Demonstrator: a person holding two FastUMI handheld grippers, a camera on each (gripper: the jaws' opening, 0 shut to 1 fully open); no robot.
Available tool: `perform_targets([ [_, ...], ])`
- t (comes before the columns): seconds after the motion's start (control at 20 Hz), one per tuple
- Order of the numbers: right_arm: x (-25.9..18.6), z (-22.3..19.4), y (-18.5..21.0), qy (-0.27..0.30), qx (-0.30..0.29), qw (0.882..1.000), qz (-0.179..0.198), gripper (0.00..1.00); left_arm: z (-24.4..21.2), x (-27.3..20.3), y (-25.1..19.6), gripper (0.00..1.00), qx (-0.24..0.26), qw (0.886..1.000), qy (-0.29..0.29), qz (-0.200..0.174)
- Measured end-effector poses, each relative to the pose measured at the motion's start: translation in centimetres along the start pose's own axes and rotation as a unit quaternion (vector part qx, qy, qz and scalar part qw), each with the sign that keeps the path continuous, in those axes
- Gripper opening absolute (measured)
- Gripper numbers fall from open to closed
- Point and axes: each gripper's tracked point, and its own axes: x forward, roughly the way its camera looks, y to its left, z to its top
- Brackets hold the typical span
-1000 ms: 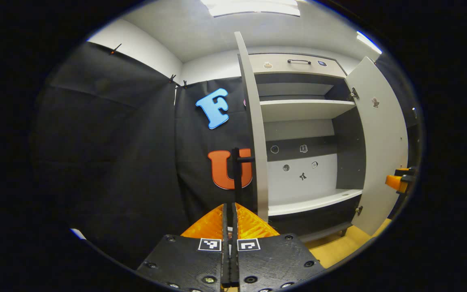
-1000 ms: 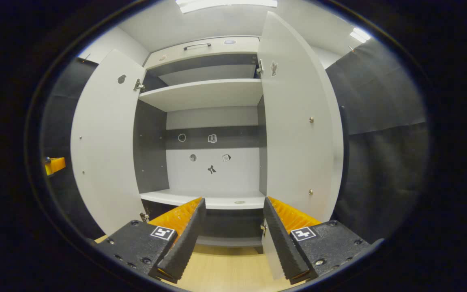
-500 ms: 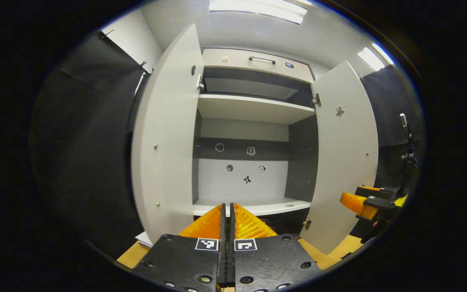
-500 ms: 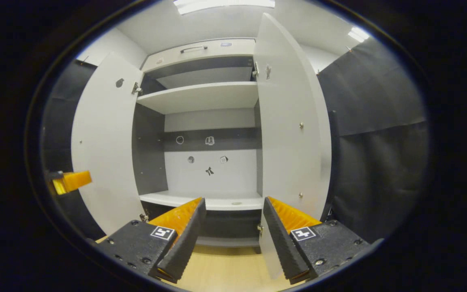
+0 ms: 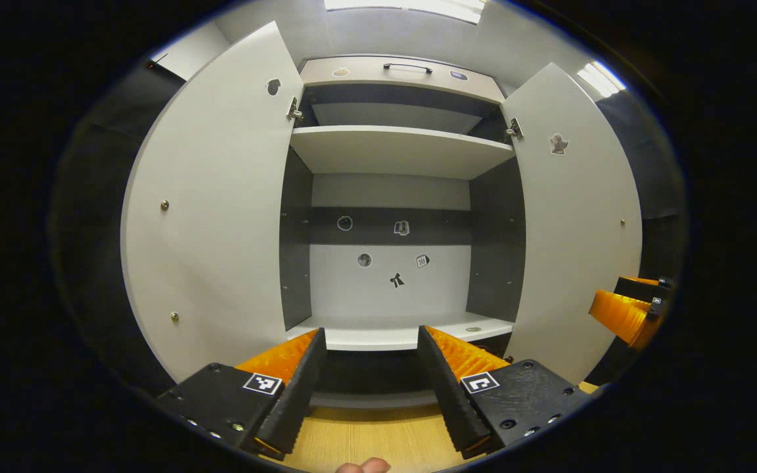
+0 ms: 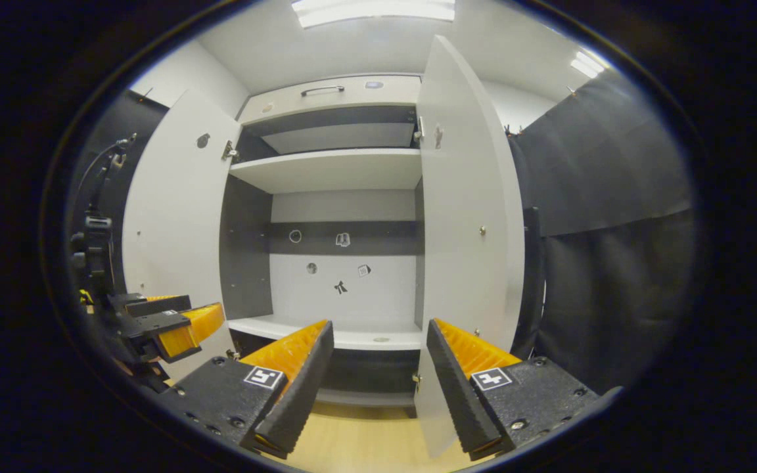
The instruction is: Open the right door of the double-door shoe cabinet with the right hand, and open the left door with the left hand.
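Note:
The shoe cabinet stands in front of me with both doors swung out. In the left gripper view its left door (image 5: 214, 210) and right door (image 5: 575, 223) frame the bare shelves (image 5: 398, 148). My left gripper (image 5: 368, 336) is open and holds nothing, facing the interior. The right gripper (image 5: 623, 314) shows orange at the far right, beside the right door. In the right gripper view the right door (image 6: 467, 217) is turned nearly edge-on and the left door (image 6: 175, 210) stands wide. My right gripper (image 6: 378, 327) is open, holding nothing. The left gripper (image 6: 178, 325) hangs low beside the left door.
A drawer front with a dark handle (image 5: 408, 67) tops the cabinet. Small stickers (image 5: 396, 280) dot the back panel above the lower shelf (image 5: 405, 334). Light wooden floor (image 5: 365, 437) lies below, and a fingertip (image 5: 362, 466) peeks in at the bottom edge. Black cloth (image 6: 608, 263) hangs on the right.
My left gripper went from shut by the left door's handle to open, and turned right to face the cabinet interior. The left door has swung wide. The right gripper stayed open.

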Motion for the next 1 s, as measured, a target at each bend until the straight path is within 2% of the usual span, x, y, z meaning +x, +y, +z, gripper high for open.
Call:
perform_targets([
  [0.1,0.2,-0.2,0.0,0.002,0.003,1.000,0.001,0.89,0.3,-0.1,0.2,0.91,-0.018,1.000,-0.005,0.003],
  [0.2,0.4,-0.3,0.0,0.003,0.003,1.000,0.002,0.89,0.5,-0.2,0.5,0.92,-0.024,1.000,-0.006,0.007],
  [0.4,0.4,-0.3,0.0,-0.001,0.008,1.000,0.010,0.89,1.1,-0.6,0.7,0.92,-0.005,1.000,-0.013,0.016],
  [1.0,0.3,-0.5,0.1,-0.001,0.006,1.000,0.014,0.89,1.8,-1.5,-0.6,0.92,0.017,0.999,-0.028,0.014],
])
